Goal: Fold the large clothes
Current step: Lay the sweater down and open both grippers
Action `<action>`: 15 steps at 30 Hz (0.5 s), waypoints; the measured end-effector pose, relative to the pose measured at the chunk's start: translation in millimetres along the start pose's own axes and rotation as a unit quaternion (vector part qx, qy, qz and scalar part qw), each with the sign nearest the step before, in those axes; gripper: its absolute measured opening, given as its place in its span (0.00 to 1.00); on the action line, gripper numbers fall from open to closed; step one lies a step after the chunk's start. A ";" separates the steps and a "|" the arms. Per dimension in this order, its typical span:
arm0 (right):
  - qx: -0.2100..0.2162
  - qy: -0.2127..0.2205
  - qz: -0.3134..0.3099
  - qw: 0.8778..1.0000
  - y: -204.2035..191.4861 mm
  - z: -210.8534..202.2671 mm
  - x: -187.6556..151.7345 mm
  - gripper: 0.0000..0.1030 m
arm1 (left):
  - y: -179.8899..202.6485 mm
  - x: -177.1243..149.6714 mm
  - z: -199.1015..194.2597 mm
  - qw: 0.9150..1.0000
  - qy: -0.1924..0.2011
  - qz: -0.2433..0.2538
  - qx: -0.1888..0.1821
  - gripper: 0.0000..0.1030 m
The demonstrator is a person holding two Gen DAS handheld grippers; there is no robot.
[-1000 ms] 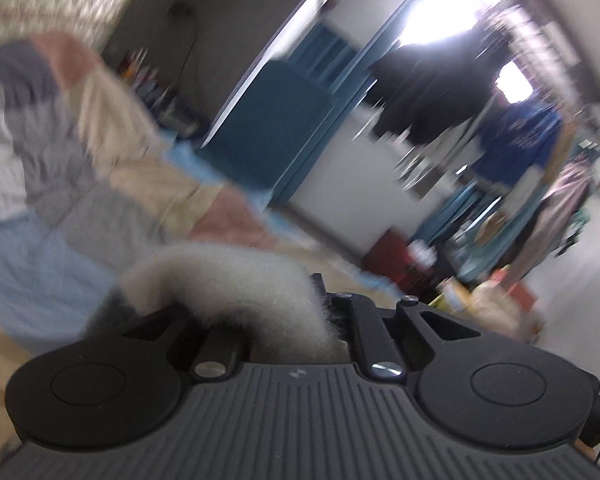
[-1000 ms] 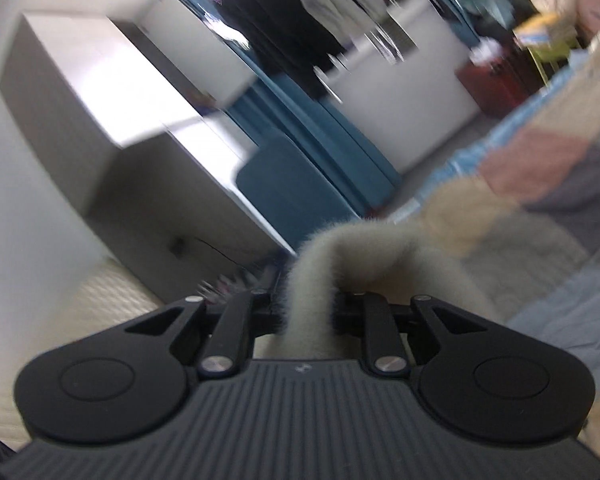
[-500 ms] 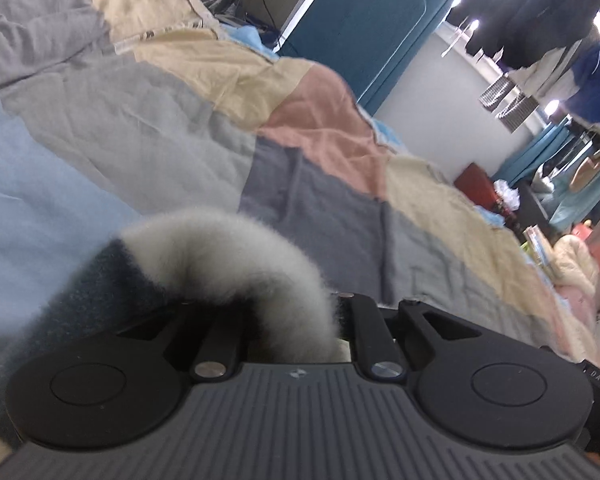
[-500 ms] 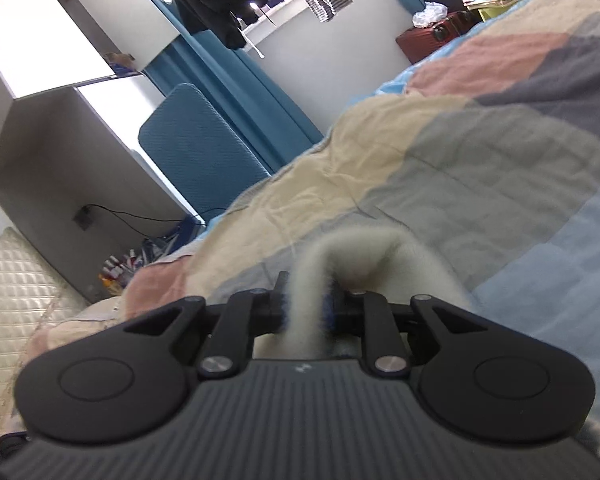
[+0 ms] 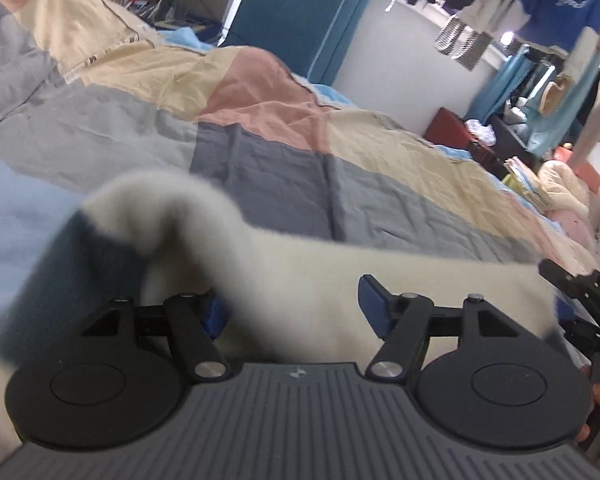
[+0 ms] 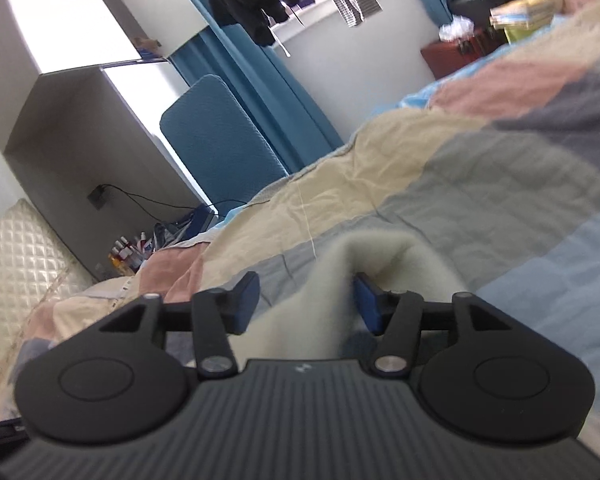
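Observation:
A fuzzy cream garment with a dark blue band [image 5: 260, 264] lies on the patchwork bed cover [image 5: 284, 176]. My left gripper [image 5: 294, 308] is open, its blue pads spread wide with the cream fabric lying loose between them. My right gripper [image 6: 306, 300] is also open, and a hump of the same cream garment [image 6: 376, 256] stands between its pads, touching the right one. The right gripper's black tip [image 5: 580, 292] shows at the right edge of the left wrist view.
The bed cover [image 6: 480, 168] stretches ahead. A blue chair [image 6: 216, 140] and a white desk [image 6: 84, 92] stand beyond the bed's far edge. Clothes [image 5: 556, 4] hang at a window. A red box [image 5: 456, 132] and piled items sit on the floor.
Both grippers came down to the bed with the garment and opened. The fabric they pinched half a second ago now lies loose between the spread pads.

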State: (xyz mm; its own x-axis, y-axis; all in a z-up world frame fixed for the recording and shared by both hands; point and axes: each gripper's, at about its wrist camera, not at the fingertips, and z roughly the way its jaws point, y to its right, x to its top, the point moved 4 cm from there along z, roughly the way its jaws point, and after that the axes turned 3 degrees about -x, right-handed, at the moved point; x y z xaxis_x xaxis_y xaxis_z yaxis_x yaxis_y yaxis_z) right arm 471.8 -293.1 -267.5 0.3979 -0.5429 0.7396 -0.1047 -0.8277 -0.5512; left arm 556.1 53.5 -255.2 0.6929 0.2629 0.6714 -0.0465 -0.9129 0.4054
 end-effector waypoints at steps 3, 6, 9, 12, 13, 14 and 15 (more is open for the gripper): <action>0.000 -0.004 -0.020 1.000 -9.3 -27.5 -3.8 0.54 | 9.1 -17.1 -25.4 1.000 -0.006 0.006 0.007 0.69; 0.004 -0.015 -0.053 0.998 -25.2 -60.0 -10.5 0.54 | 23.6 -34.9 -57.7 0.999 -0.002 0.034 0.006 0.69; 0.031 -0.012 -0.059 0.998 -39.8 -98.6 -17.7 0.54 | 37.2 -52.9 -92.5 0.999 -0.001 0.048 0.000 0.69; 0.039 -0.003 -0.076 0.996 -54.8 -134.6 -24.9 0.54 | 50.1 -70.5 -128.9 0.998 0.011 0.066 0.001 0.69; 0.044 -0.005 -0.079 0.996 -59.6 -142.7 -26.6 0.54 | 54.3 -76.4 -141.1 0.997 0.015 0.071 0.000 0.69; 0.050 -0.008 -0.085 0.995 -64.2 -150.9 -28.4 0.54 | 57.9 -80.9 -150.5 0.997 0.017 0.076 -0.003 0.69; 0.052 -0.011 -0.090 0.995 -69.2 -158.9 -30.5 0.54 | 61.9 -86.6 -162.0 0.997 0.020 0.080 -0.005 0.69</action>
State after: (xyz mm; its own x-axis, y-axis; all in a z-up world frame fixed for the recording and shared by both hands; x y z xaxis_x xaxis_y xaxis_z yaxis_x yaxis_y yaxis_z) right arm 322.1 -241.9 -190.5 0.4211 -0.3834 0.8220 0.0640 -0.8914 -0.4486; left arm 376.7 24.8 -187.8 0.6471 0.1264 0.7518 -0.1616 -0.9410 0.2973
